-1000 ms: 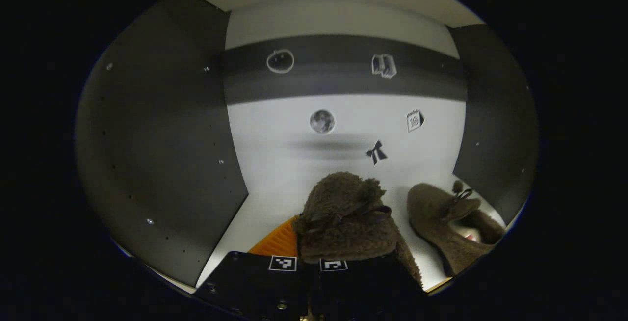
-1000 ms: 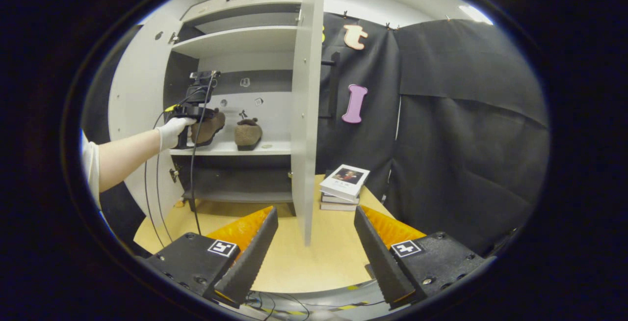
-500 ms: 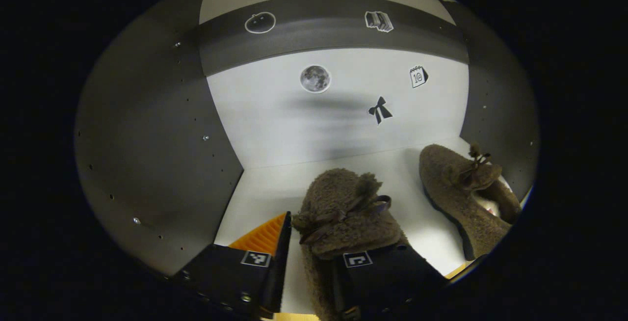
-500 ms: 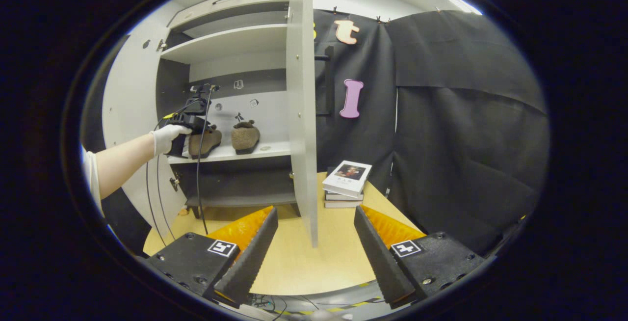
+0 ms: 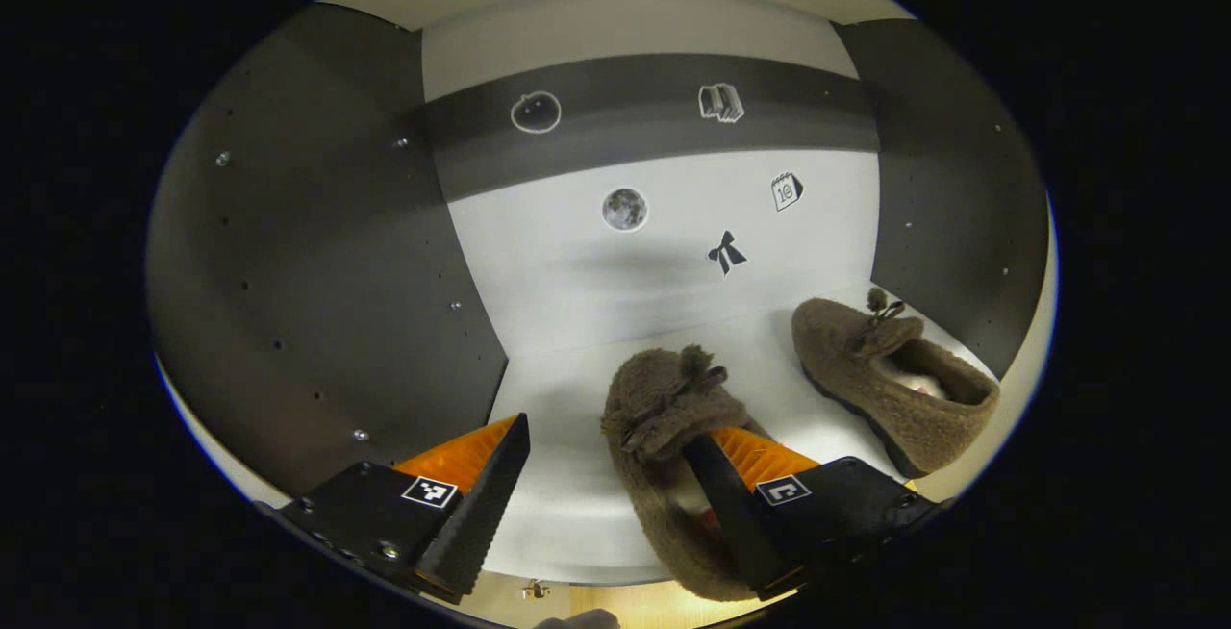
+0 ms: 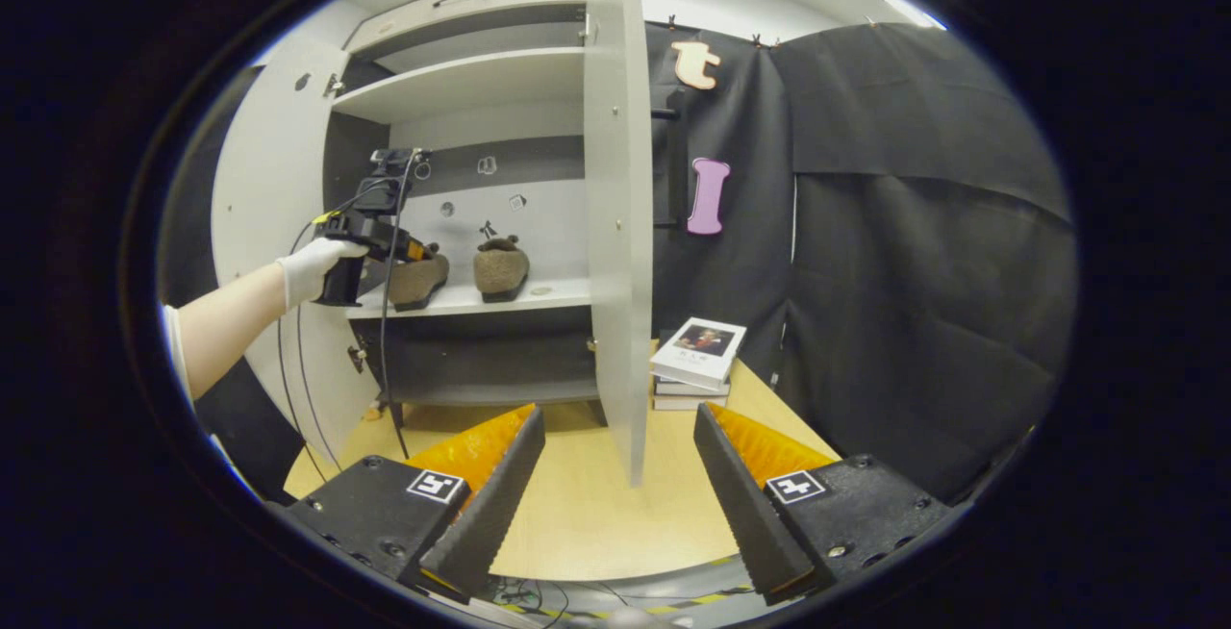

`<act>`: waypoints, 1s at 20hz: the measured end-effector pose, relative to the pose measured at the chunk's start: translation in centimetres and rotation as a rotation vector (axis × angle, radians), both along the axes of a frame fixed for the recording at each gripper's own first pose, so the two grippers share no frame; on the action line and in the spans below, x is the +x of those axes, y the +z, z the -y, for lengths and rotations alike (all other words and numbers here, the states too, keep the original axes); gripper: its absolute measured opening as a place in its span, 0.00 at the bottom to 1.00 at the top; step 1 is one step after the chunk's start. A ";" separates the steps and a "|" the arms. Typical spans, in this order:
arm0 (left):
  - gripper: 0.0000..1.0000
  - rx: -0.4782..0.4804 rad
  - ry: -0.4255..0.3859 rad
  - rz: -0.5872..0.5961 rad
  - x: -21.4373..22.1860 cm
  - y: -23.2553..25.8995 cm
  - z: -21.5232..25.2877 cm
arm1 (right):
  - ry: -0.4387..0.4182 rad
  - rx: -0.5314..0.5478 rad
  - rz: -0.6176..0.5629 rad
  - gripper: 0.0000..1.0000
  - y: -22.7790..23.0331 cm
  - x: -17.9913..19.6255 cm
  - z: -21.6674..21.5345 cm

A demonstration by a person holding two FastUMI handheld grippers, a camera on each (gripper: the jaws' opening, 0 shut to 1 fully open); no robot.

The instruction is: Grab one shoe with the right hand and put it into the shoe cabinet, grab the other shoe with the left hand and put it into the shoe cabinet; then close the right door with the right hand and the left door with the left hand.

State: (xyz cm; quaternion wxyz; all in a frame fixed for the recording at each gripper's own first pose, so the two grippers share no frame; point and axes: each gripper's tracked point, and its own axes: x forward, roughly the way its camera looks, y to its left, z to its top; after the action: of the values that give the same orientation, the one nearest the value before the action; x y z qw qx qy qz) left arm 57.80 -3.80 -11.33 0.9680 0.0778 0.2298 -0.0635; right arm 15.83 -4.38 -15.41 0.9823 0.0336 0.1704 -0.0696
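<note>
Two fuzzy brown shoes stand on the white middle shelf [image 5: 567, 514] of the shoe cabinet. In the left gripper view the nearer shoe [image 5: 664, 408] rests on the shelf, its heel end against my right-hand finger [image 5: 736, 514]. The other shoe [image 5: 890, 389] sits farther right, apart from it. My left gripper [image 5: 606, 432] is open, and a gloved hand [image 6: 313, 264] holds it at the shelf's left end. In the right gripper view both shoes [image 6: 418, 278] [image 6: 502, 268] sit side by side. My right gripper [image 6: 615, 417] is open over the table, well short of the cabinet.
Both cabinet doors stand open: the right door [image 6: 615, 225] is edge-on straight ahead, the left door [image 6: 264, 225] is behind the person's arm. A stack of books [image 6: 694, 364] lies on the wooden table [image 6: 577, 514] beside the cabinet. Cables hang from the left gripper.
My left gripper has opened and let go of the shoe, which now rests on the shelf, and has drawn back a little. The right gripper stays open and has barely shifted.
</note>
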 end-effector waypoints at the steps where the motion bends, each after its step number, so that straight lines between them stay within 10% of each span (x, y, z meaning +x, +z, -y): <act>1: 0.96 0.004 -0.009 0.006 -0.6 0.3 0.0 | 0.005 0.002 0.002 0.99 0.0 0.0 -0.2; 20: 0.96 -0.138 -0.080 0.426 -21.8 16.2 1.3 | 0.014 0.020 0.097 0.99 3.7 -0.9 -0.2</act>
State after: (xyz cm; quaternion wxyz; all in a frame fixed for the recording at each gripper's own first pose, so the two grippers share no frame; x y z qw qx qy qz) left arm 36.05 -5.15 4.87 0.9945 0.0318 0.0122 -0.0995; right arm 14.92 -4.22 -11.73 0.9895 0.0458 0.1235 -0.0595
